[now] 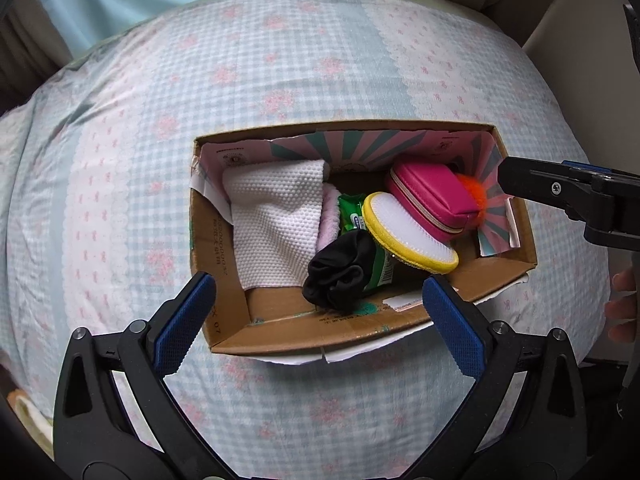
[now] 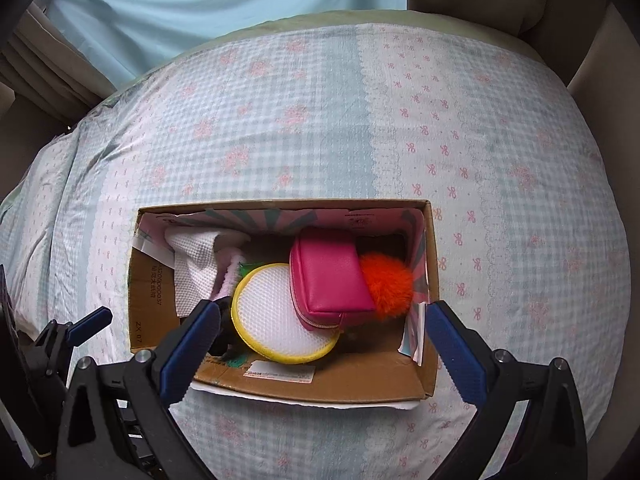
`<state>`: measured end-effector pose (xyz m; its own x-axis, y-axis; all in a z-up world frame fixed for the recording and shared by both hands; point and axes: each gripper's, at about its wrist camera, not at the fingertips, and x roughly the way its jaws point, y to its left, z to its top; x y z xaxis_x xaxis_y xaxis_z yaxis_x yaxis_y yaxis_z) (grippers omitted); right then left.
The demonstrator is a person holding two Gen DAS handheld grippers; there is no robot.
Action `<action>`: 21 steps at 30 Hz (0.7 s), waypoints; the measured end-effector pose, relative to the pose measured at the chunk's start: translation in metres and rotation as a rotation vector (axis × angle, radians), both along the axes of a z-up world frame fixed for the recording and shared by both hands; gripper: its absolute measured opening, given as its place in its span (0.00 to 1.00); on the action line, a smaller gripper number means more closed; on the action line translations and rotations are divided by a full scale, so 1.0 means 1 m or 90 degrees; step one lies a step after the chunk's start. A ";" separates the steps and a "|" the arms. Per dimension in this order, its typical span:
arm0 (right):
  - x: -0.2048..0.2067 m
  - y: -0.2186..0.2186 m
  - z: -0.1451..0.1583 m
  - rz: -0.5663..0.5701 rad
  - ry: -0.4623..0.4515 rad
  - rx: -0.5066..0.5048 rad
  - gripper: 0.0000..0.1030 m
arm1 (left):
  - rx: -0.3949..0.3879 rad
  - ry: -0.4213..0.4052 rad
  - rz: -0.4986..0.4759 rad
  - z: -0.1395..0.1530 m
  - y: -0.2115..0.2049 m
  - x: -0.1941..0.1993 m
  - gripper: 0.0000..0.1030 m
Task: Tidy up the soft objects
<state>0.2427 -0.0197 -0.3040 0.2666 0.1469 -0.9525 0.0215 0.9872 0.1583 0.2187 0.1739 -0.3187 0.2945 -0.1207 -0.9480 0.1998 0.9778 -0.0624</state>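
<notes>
An open cardboard box [image 1: 224,312] [image 2: 432,344] sits on a bed. Inside lie a white textured cloth [image 1: 276,220] [image 2: 196,268], a pale pink fluffy item [image 1: 330,216], a green packet [image 1: 352,216], a black bunched cloth [image 1: 340,272], a round yellow-rimmed white pad [image 1: 408,232] [image 2: 280,312], a magenta zip pouch [image 1: 436,204] [image 2: 332,276] and an orange pom-pom [image 1: 474,192] [image 2: 388,284]. My left gripper [image 1: 320,308] is open and empty over the box's near edge. My right gripper [image 2: 324,332] is open and empty over the box; it also shows in the left wrist view [image 1: 560,196].
The bed cover [image 1: 280,80] [image 2: 500,160] is light blue gingham with pink flowers and bows. A light blue curtain [image 2: 200,4] hangs behind the bed. A beige surface [image 2: 580,20] stands at the far right.
</notes>
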 end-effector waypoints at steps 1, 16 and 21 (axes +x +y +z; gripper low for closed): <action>-0.003 -0.002 0.006 -0.001 -0.007 0.002 0.99 | 0.000 -0.009 0.004 0.010 -0.001 -0.003 1.00; -0.109 -0.061 0.203 0.000 -0.229 -0.033 0.99 | -0.054 -0.237 0.057 0.234 -0.040 -0.083 1.00; -0.151 -0.083 0.254 -0.019 -0.305 -0.066 0.99 | -0.063 -0.311 0.067 0.283 -0.059 -0.118 1.00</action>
